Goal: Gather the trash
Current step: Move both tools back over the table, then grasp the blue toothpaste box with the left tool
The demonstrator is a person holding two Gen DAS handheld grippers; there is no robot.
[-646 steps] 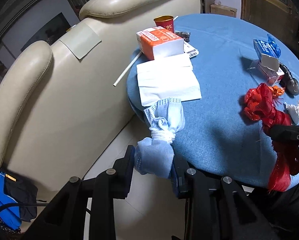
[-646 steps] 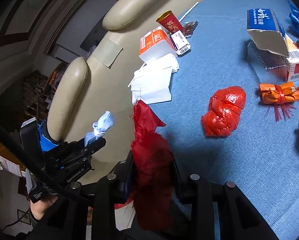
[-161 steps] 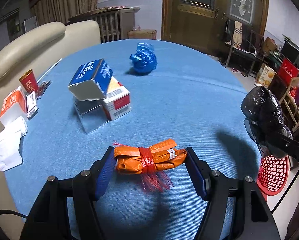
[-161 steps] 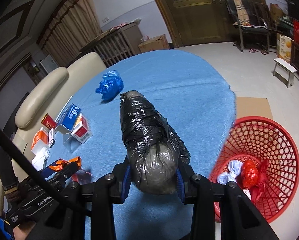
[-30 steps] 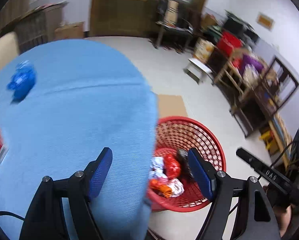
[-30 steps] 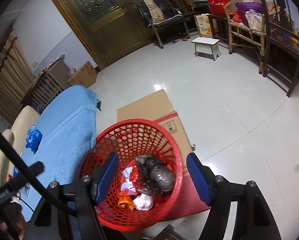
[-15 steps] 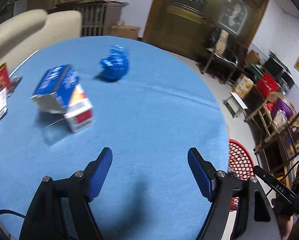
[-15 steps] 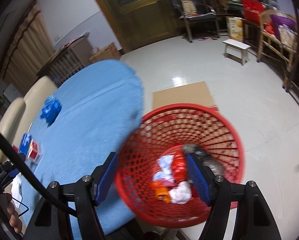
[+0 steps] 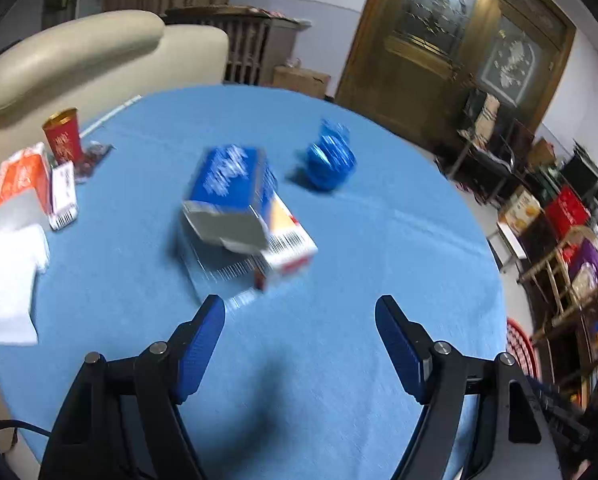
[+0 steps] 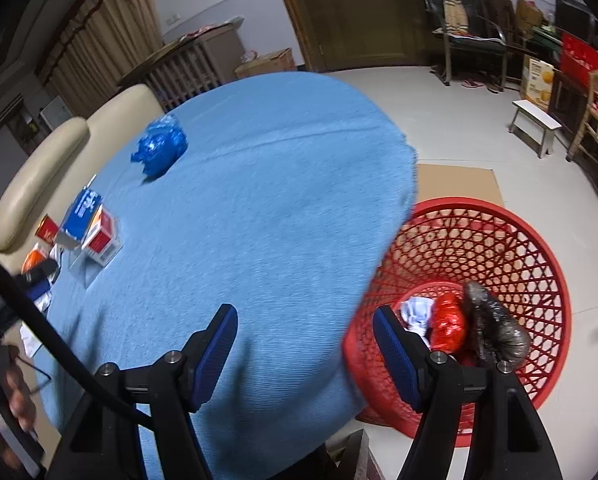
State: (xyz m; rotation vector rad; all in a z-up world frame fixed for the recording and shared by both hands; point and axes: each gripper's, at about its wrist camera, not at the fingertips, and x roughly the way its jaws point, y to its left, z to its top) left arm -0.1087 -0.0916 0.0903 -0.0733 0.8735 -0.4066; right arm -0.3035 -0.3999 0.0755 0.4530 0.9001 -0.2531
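A crumpled blue bag (image 9: 331, 160) lies on the round blue table (image 9: 379, 248); it also shows in the right wrist view (image 10: 161, 145). A blue carton (image 9: 235, 196) leans on a red and white box (image 9: 287, 240). My left gripper (image 9: 299, 328) is open and empty above the table, just short of the boxes. My right gripper (image 10: 305, 332) is open and empty over the table's edge. The red mesh basket (image 10: 511, 240) stands on the floor beside the table and holds a black bag (image 10: 495, 332), a red bag (image 10: 449, 326) and white trash.
A red cup (image 9: 63, 140), an orange box (image 9: 17, 184) and white tissues (image 9: 9, 280) sit at the table's left side by the cream sofa (image 9: 71, 56). Flat cardboard (image 10: 455, 180) lies under the basket. A stool (image 10: 535, 124) and chairs stand beyond.
Both grippers have swung back from the basket toward the table. The left view now faces the boxes and blue bag closer up. The black and orange bags lie in the basket.
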